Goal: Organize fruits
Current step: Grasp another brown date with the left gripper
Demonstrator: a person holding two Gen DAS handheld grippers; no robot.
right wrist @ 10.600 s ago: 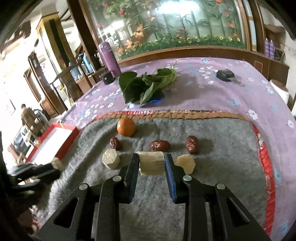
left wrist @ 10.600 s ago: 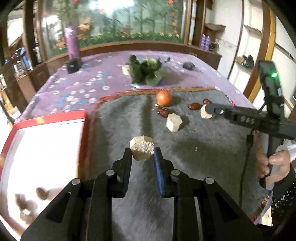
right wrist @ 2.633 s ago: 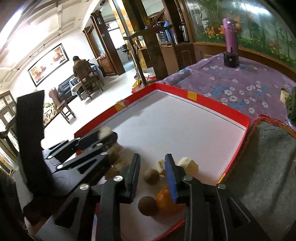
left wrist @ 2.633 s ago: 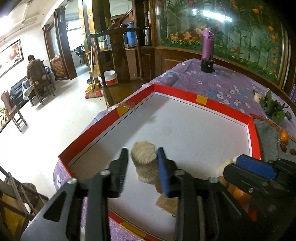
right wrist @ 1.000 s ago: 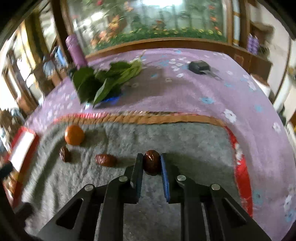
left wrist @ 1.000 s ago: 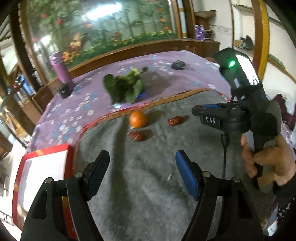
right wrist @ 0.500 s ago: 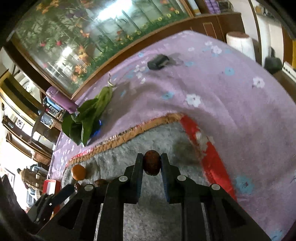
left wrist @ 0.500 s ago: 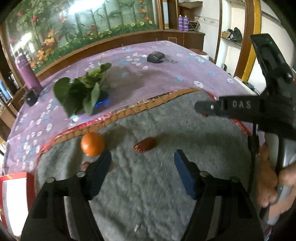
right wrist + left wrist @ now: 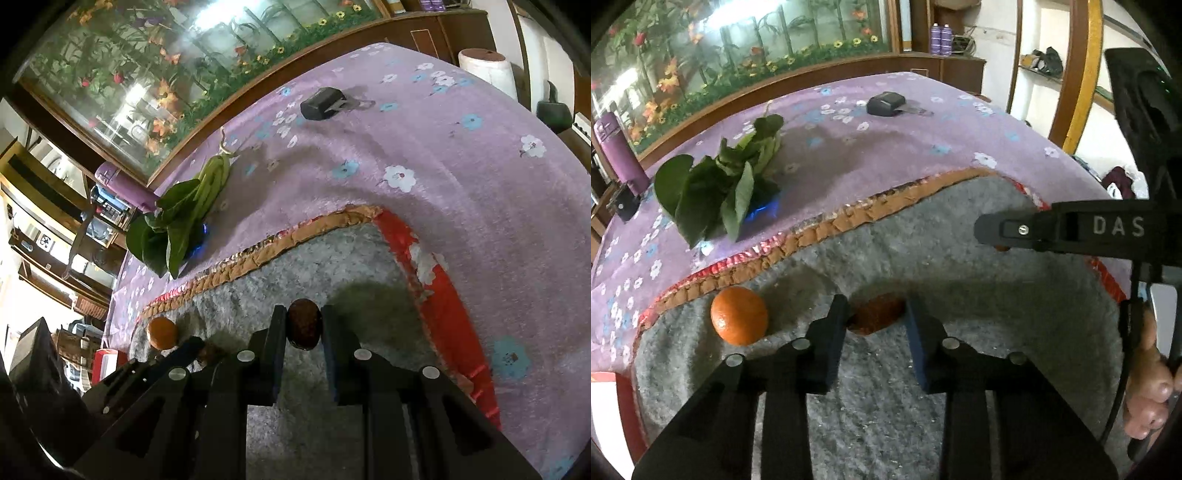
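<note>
A red date (image 9: 875,314) lies on the grey mat (image 9: 960,280), straight between the fingers of my left gripper (image 9: 875,308). The jaws are closing and both pads touch the date's ends. An orange (image 9: 738,320) sits just left of that gripper. My right gripper (image 9: 303,326) is shut on a dark red date (image 9: 303,328), held a little above the mat's far right corner. Its black finger (image 9: 997,230) reaches in from the right in the left wrist view. The right wrist view also shows the orange (image 9: 161,332) and the left gripper's fingers (image 9: 184,349) at lower left.
Green leaves (image 9: 720,192), a black car key (image 9: 886,104) and a purple bottle (image 9: 617,155) rest on the flowered purple cloth beyond the mat. A corner of the red-rimmed tray (image 9: 624,398) shows at the left edge. A hand (image 9: 1148,398) holds the right gripper's handle.
My left gripper has come forward and down over the red date and its wide jaws have narrowed onto it. The right gripper has rolled and kept its date.
</note>
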